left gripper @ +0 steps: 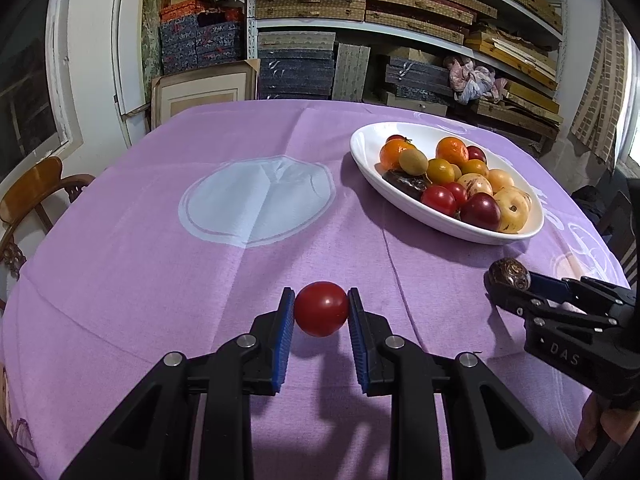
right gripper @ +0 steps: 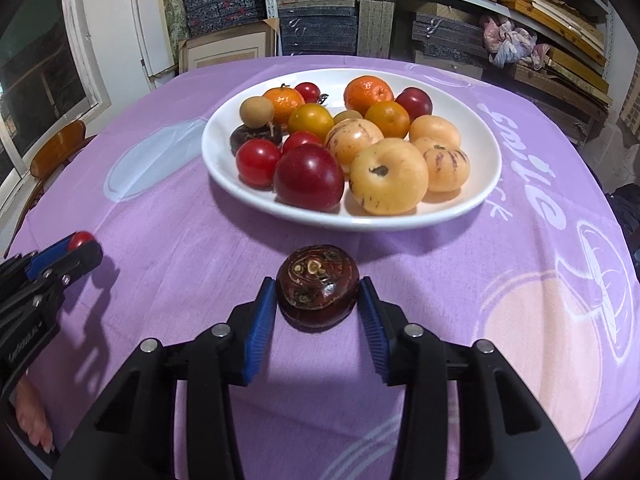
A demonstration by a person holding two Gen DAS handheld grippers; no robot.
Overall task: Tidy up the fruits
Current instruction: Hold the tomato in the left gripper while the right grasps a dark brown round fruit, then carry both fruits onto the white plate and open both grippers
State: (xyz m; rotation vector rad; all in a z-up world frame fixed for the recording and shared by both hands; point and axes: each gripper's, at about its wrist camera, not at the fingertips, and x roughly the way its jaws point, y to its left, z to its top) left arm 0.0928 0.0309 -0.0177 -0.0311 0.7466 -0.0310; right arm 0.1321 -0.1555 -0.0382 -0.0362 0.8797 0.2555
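My left gripper (left gripper: 321, 301) is shut on a small red tomato (left gripper: 321, 312), held between its blue pads close to the purple tablecloth (left gripper: 160, 280). My right gripper (right gripper: 318, 294) has its pads against both sides of a dark brown, scarred round fruit (right gripper: 317, 284), just in front of the white oval dish (right gripper: 472, 200). The dish holds several fruits: oranges, red tomatoes, plums and yellow striped melons. In the left wrist view the right gripper (left gripper: 510, 278) shows at the right edge with the brown fruit (left gripper: 509, 273) at its tip. The dish (left gripper: 440, 226) lies beyond it.
A pale oval print (left gripper: 256, 200) marks the cloth left of the dish. A wooden chair (left gripper: 36, 188) stands at the table's left edge. Shelves stacked with boxes (left gripper: 400, 12) fill the wall behind. A person's hand (right gripper: 34, 420) shows at the lower left.
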